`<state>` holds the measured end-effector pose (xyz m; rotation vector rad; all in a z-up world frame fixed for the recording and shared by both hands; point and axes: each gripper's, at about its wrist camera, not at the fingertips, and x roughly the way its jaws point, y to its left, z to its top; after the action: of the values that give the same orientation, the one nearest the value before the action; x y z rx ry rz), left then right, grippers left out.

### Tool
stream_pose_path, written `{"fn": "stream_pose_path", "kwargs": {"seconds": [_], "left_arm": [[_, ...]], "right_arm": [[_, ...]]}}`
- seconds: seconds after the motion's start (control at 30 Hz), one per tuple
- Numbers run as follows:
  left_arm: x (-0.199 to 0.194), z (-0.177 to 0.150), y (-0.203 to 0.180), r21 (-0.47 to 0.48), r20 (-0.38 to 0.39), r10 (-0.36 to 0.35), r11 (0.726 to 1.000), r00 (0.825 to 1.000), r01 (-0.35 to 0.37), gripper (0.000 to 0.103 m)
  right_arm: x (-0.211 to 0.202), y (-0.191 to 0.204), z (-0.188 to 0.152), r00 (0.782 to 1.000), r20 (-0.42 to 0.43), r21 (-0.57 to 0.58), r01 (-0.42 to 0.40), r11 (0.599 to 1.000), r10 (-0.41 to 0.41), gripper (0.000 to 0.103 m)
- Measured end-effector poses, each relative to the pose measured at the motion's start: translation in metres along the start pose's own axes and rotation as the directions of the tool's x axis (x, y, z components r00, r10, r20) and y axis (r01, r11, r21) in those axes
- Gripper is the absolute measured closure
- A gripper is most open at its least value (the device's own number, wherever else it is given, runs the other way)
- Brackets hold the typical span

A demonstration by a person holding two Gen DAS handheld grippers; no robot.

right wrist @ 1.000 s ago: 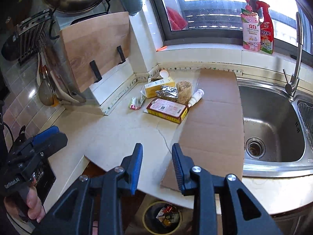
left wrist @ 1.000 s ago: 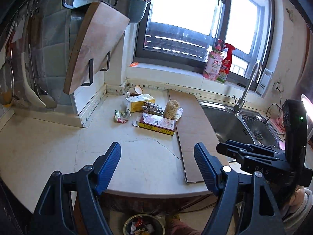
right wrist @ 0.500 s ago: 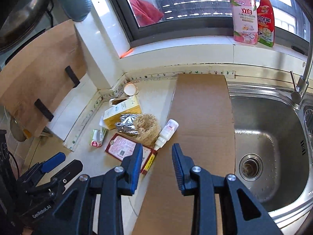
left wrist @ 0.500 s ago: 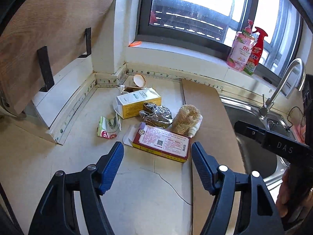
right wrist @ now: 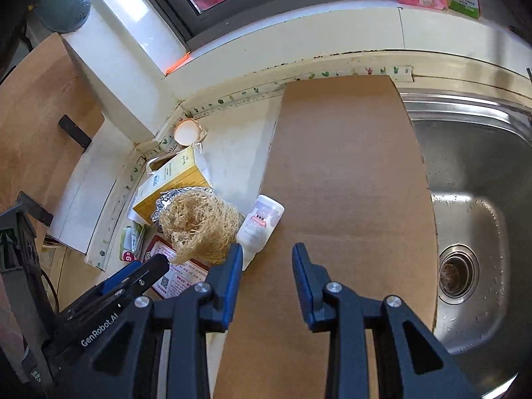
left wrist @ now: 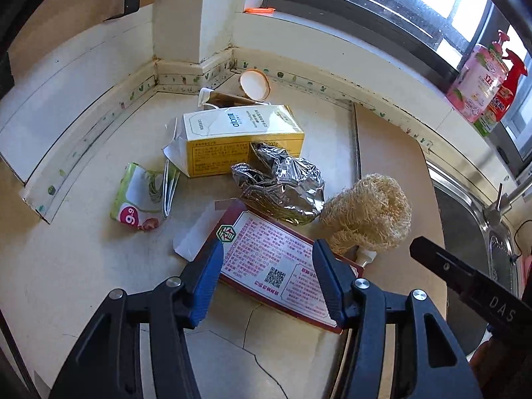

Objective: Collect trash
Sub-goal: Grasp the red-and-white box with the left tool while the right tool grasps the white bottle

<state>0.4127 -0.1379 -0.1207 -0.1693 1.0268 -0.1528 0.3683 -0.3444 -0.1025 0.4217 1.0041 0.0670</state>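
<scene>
Trash lies in the counter's corner: a flat red box [left wrist: 272,262], crumpled foil [left wrist: 282,183], a yellow carton [left wrist: 242,136], a green wrapper [left wrist: 139,196], a loofah [left wrist: 365,212] and a small white bottle [right wrist: 259,222]. My left gripper [left wrist: 266,276] hangs over the red box with its jaws closing; the box lies between the fingers, and the pads stand clear of it. My right gripper [right wrist: 264,272] hovers over the cardboard sheet [right wrist: 342,183], its jaws a little apart with nothing in them. Its left finger is just right of the bottle.
A steel sink [right wrist: 472,199] lies right of the cardboard. Two cleaner bottles [left wrist: 482,83] stand on the window sill. A round lid [left wrist: 254,83] and a tube lie against the back wall. A wooden board [right wrist: 36,119] leans at the left.
Both grippers have come down and forward from the counter's front edge to the trash pile. The left jaws have narrowed; the right jaws keep the same gap.
</scene>
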Motion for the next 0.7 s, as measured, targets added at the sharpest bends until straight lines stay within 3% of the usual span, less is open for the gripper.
{"fn": "stream_pose_path", "kwargs": {"seconds": [0.1,0.3,0.5,0.7], "left_arm": [[0.007,0.002,-0.003,-0.027,0.006,0.003,1.0,1.0,-0.002,0.049],[0.014,0.002,-0.016,-0.023,0.038,0.082,0.996,0.996,-0.081,0.049],[0.018,-0.003,-0.027,0.069,0.055,0.15,0.986,0.987,-0.154,0.049],[0.009,-0.011,-0.021,0.156,0.071,0.126,0.978,0.99,-0.136,0.048]], "right_arm": [[0.005,-0.003,-0.002,1.0,-0.007,0.007,-0.018,1.0,0.018,0.072],[0.013,-0.005,0.0,1.0,-0.012,0.017,-0.022,1.0,0.022,0.072],[0.02,-0.001,0.003,1.0,-0.015,0.033,-0.023,0.999,0.023,0.072],[0.029,0.006,0.006,0.999,-0.029,0.039,-0.015,0.999,0.016,0.072]]}}
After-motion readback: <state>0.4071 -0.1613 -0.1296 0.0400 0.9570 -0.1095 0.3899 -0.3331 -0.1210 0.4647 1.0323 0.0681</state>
